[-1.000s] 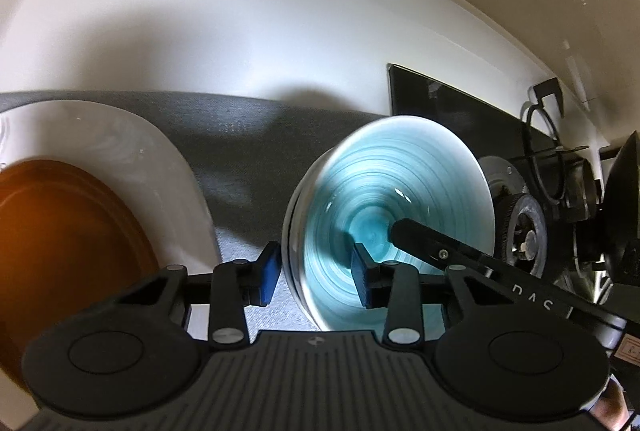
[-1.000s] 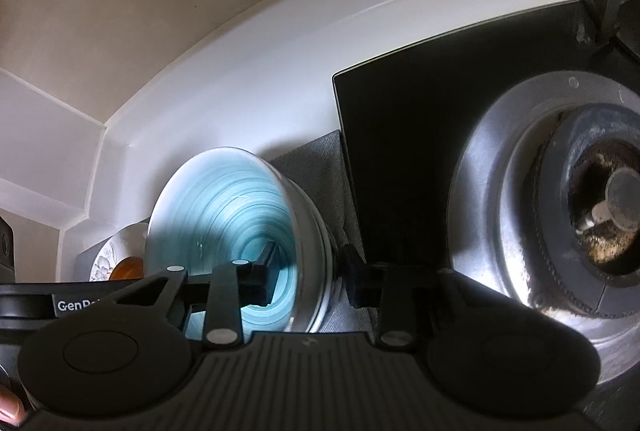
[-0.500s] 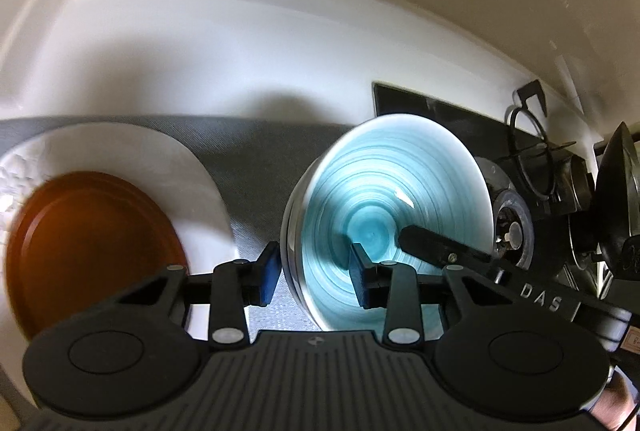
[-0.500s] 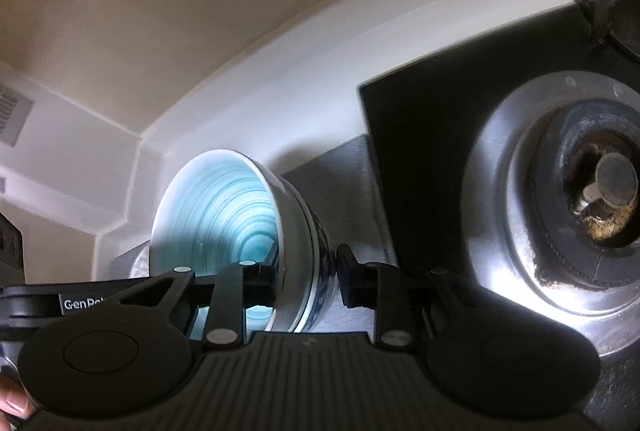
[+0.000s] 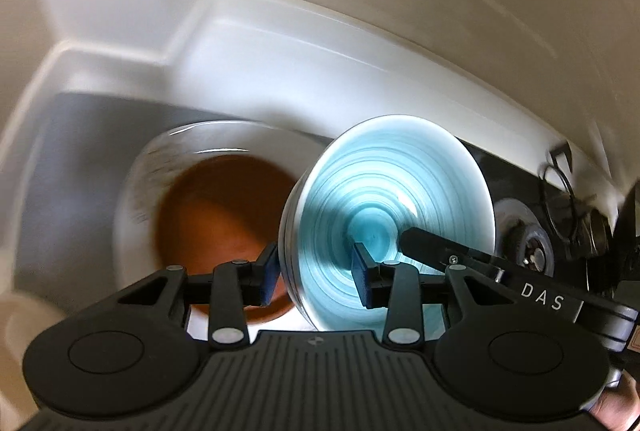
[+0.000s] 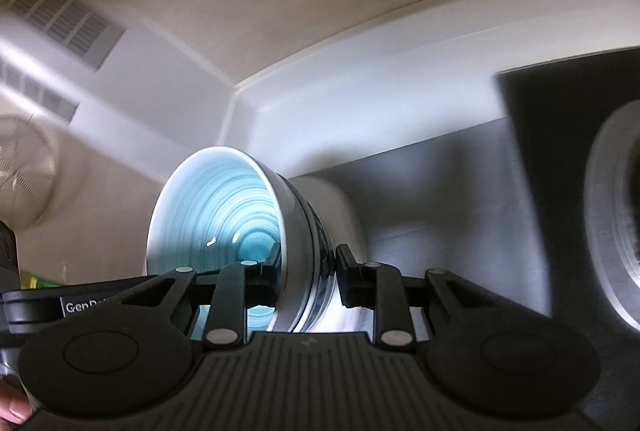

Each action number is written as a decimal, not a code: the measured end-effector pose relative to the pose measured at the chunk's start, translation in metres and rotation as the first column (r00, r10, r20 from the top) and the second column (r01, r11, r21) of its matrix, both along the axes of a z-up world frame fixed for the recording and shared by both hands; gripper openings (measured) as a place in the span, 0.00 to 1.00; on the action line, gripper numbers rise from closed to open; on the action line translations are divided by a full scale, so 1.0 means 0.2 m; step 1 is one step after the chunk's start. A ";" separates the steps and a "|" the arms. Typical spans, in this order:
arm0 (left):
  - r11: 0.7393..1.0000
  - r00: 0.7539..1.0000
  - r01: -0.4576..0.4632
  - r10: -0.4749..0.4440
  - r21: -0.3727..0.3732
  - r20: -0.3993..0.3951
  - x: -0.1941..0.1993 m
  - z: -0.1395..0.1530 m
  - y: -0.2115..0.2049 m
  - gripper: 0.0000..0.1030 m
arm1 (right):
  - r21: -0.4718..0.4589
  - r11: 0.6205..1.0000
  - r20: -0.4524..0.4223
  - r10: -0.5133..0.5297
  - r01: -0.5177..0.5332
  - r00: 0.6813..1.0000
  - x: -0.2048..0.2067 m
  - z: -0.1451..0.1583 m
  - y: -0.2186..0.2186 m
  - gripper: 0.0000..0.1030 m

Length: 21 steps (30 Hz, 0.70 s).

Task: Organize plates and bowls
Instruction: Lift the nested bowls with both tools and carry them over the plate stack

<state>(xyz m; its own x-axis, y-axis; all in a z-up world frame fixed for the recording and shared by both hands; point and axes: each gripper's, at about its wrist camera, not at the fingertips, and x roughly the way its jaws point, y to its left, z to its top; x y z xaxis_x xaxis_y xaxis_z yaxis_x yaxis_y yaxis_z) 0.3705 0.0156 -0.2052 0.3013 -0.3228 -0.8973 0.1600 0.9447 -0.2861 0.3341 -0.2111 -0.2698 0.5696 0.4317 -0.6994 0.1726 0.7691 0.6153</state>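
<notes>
A bowl with a turquoise swirled inside is held in the air between both grippers. My left gripper is shut on its left rim. My right gripper is shut on the opposite rim of the same bowl, whose outside is dark blue and white. Below and to the left in the left wrist view lies a white plate with a brown plate stacked in it. The bowl hangs over the right edge of those plates.
A grey mat covers the counter under the plates. A black stove top with a metal burner lies to the right. A white backsplash runs behind. A wall vent is at upper left.
Both grippers have carried the bowl up and to the left, away from the stove. The stacked plates now sit just beneath and beside the bowl.
</notes>
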 end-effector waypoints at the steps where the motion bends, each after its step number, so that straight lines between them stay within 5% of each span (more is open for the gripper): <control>1: 1.000 1.000 -0.026 0.026 0.003 0.003 -0.02 0.01 0.05 0.39 | 0.005 1.000 0.001 0.018 -0.018 1.000 0.01 0.01 0.05 0.28; 9: 0.977 0.978 -0.208 0.207 0.040 0.013 -0.19 0.05 0.48 0.39 | 0.045 0.979 -0.008 0.198 -0.198 0.980 0.11 0.04 0.50 0.28; 21: 0.912 0.908 -0.408 0.411 0.052 -0.077 -0.36 -0.06 1.10 0.40 | 0.051 0.899 -0.040 0.437 -0.434 0.899 0.14 -0.04 1.13 0.28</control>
<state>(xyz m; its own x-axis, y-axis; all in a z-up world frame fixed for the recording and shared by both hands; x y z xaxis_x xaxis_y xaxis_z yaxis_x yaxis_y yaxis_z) 0.2977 0.2348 -0.2162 0.3227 -0.1561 -0.9335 -0.2662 0.9315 -0.2478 0.3631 0.0145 -0.2773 0.2840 0.6566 -0.6987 -0.1435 0.7496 0.6461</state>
